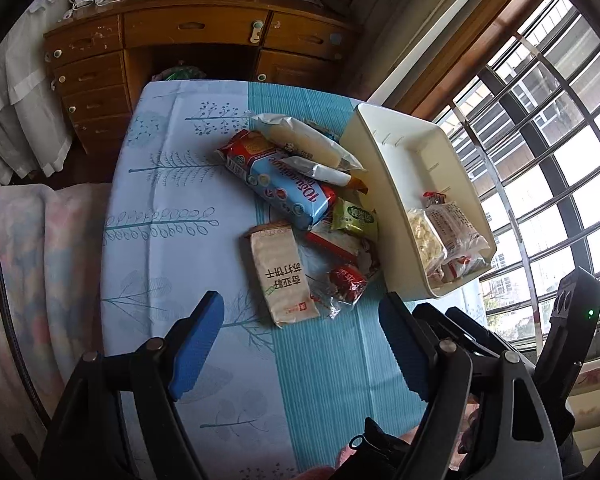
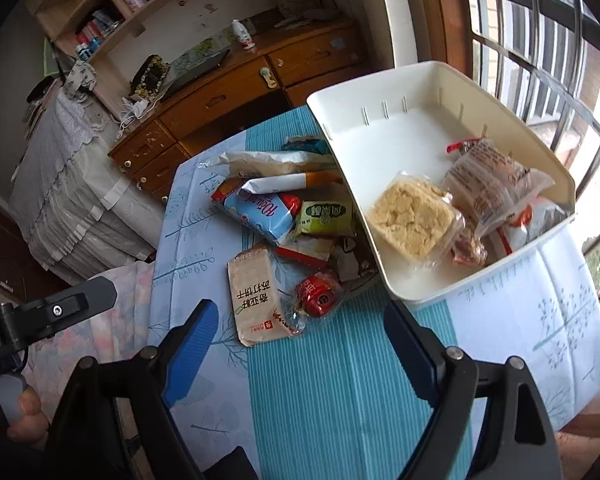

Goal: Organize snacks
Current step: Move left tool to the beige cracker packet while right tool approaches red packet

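Left tongs (image 1: 300, 344): spread wide with nothing between the blue pads, pointing down over the near part of the table, short of the snack pile.
Right tongs (image 2: 296, 348): also spread and empty, hovering just near of the same pile; the white bin's near corner sits just beyond the right pad.
Table (image 1: 172, 240): covered with a pale blue cloth printed with leaves and twigs, a teal striped band running from near to far down its middle.
Snack pile (image 1: 300, 200): loose packets heaped at the table's centre, just left of the bin and overlapping one another.
Beige cracker pack (image 1: 280, 276): nearest in the pile, lying flat with dark Chinese print on its face.
Red wrapped snack (image 1: 346, 282): just right of the beige pack, in a crinkly clear wrapper.
Blue biscuit pack (image 1: 276, 182): long, lying diagonally across the middle of the pile (red at both ends).
Green packet (image 1: 356, 218): small, between the blue pack and the bin wall.
White long packets (image 1: 304, 144): two, at the far side of the pile, resting on the blue pack.
White bin (image 2: 420, 92): rectangular, at the table's right beside the window, tilted in both views.
Bin contents (image 2: 410, 218): a clear-wrapped yellowish crumbly block, with other clear packets to its right, all at the near end.
Hand (image 2: 28, 420): visible at the left edge of the right wrist view, gripping a handle.
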Demonstrator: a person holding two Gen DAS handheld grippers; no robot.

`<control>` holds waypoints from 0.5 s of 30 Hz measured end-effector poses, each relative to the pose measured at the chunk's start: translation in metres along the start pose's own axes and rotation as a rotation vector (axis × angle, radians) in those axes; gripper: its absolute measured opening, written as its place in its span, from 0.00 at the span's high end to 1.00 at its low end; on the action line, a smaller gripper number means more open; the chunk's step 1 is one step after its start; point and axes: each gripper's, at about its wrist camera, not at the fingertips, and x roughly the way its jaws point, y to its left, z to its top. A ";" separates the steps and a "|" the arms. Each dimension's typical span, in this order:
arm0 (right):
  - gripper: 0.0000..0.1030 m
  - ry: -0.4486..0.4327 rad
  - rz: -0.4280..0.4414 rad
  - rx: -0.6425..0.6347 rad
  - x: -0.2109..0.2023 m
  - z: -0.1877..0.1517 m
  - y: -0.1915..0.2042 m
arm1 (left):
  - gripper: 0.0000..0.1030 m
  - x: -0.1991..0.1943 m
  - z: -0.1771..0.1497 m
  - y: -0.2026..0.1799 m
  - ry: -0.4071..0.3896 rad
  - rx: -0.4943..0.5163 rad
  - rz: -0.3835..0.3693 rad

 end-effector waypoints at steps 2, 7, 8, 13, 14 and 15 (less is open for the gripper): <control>0.17 0.024 0.000 0.060 0.006 -0.005 -0.001 | 0.24 0.005 0.001 0.006 0.006 0.020 0.011; 0.17 0.111 0.025 0.222 0.025 -0.009 -0.009 | 0.24 0.023 0.007 0.017 0.033 0.051 0.051; 0.17 0.125 0.036 0.257 0.029 -0.010 -0.011 | 0.24 0.027 0.008 0.019 0.040 0.056 0.065; 0.17 0.168 0.023 0.334 0.042 -0.009 -0.015 | 0.24 0.052 0.019 0.025 0.083 0.068 0.128; 0.17 0.174 0.020 0.348 0.045 -0.008 -0.015 | 0.24 0.057 0.022 0.025 0.090 0.072 0.136; 0.17 0.182 0.019 0.368 0.049 -0.008 -0.016 | 0.24 0.062 0.024 0.024 0.097 0.077 0.146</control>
